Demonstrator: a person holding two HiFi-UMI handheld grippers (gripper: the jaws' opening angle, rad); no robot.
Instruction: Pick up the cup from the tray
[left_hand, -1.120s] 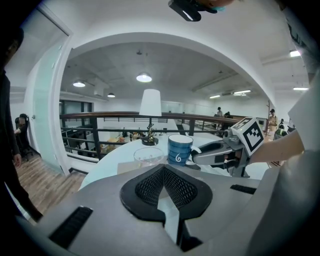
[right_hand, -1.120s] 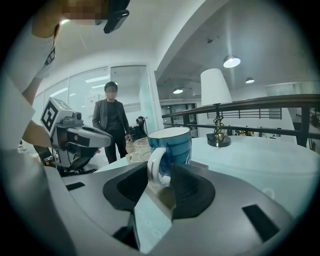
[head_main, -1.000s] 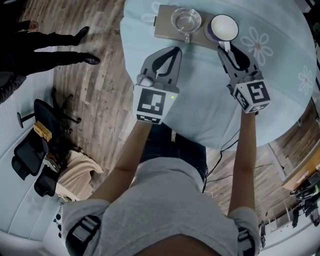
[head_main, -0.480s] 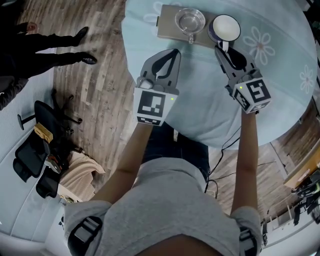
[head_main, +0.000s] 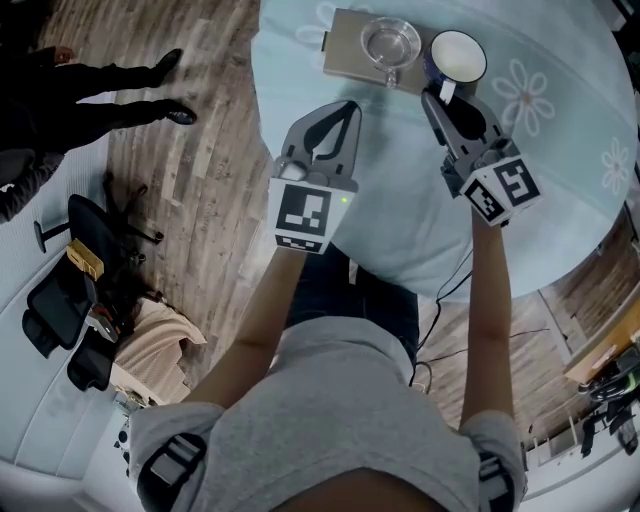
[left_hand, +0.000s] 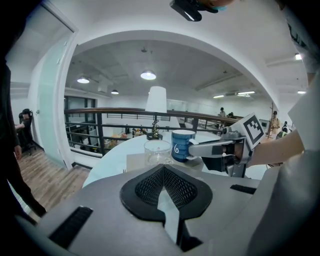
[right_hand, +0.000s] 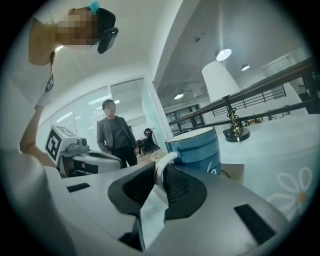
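Blue ceramic cup (head_main: 457, 55) at right end of flat beige tray (head_main: 345, 45), just beside clear glass cup (head_main: 390, 42), on round table under pale-blue cloth (head_main: 400, 190). Pinched by its white handle (right_hand: 161, 165) in right gripper (head_main: 435, 97), jaws just closing. Left gripper (head_main: 345, 105) pressed together, empty, short of tray.

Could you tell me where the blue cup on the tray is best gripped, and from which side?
Grip the blue cup by its white handle, coming from the person's side: the handle juts that way, clear of the glass cup beside it. The right gripper's jaws have just been closing on it.
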